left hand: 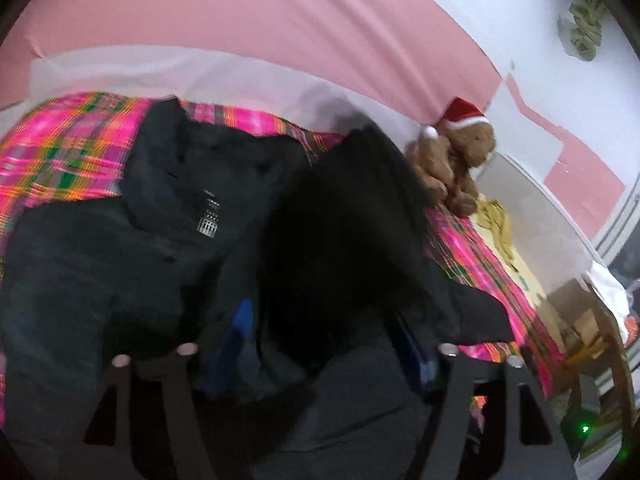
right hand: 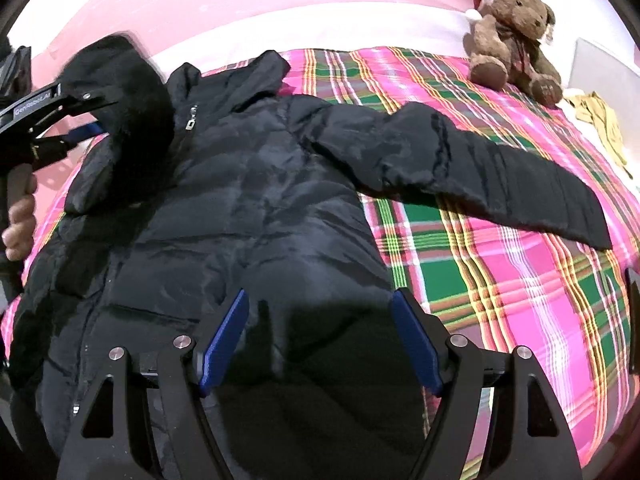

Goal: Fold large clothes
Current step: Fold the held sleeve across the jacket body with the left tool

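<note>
A black puffer jacket lies front up on a pink and green plaid bedspread, zipped at the collar. One sleeve stretches flat to the right. The other sleeve is raised and folded inward over the chest at the left, blurred. My left gripper sits by that sleeve with its jaws apart; in the left wrist view the dark sleeve hangs loosely between the wide jaws of the left gripper. My right gripper hovers open over the jacket's lower body, holding nothing.
A brown teddy bear in a red Santa hat sits at the bed's far right corner, beside a crumpled yellow cloth. A pink wall runs behind the bed. A person's hand holds the left gripper's handle.
</note>
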Motion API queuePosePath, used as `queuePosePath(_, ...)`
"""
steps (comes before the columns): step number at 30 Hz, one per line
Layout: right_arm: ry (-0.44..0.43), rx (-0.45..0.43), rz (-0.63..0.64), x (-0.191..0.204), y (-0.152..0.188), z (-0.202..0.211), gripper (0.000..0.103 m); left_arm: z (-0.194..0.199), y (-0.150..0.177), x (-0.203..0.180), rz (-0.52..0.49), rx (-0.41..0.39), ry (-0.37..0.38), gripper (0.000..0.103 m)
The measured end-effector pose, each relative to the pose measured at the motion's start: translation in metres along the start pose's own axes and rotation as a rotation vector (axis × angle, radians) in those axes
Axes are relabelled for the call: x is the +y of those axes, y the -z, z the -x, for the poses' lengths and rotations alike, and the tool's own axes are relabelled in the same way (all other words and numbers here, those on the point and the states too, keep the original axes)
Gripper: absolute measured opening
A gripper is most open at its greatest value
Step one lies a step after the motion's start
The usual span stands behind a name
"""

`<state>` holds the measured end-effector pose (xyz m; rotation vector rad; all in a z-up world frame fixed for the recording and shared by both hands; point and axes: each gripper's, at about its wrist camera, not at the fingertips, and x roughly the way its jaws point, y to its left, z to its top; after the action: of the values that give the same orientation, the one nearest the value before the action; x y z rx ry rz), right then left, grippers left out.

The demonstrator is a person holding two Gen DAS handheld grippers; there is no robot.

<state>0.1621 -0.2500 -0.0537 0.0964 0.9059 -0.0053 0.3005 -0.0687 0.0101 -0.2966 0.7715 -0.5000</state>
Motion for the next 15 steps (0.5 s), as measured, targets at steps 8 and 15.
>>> queuePosePath(8, -0.001, -0.009, -0.024, -0.011, 0.000, 0.002, 0.074, 0.002, 0.009, -0.019, -0.023, 0.046, 0.090, 0.082)
queuePosePath(15, -0.045, -0.038, -0.028, -0.002, -0.018, 0.003, 0.074, 0.036, -0.010, 0.031, -0.039, -0.032, -0.066, 0.082)
